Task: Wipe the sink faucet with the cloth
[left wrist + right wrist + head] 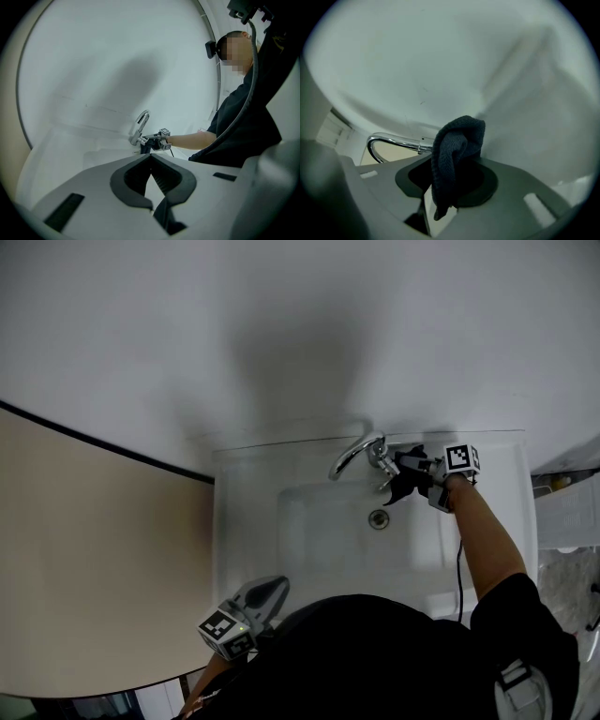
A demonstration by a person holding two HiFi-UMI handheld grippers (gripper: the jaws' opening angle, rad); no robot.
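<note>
A chrome faucet curves over the white sink. My right gripper is at the faucet's base, shut on a dark cloth that touches the faucet body and hangs down beside it. In the right gripper view the cloth bunches between the jaws of the right gripper, with the faucet spout just behind it. My left gripper hovers at the sink's near left corner, shut and holding nothing. From the left gripper I see the faucet and the cloth far ahead.
The drain lies in the basin below the faucet. A beige panel stands left of the sink and a white wall behind it. A white basket is at the right edge. The person's black-clad body covers the sink's near rim.
</note>
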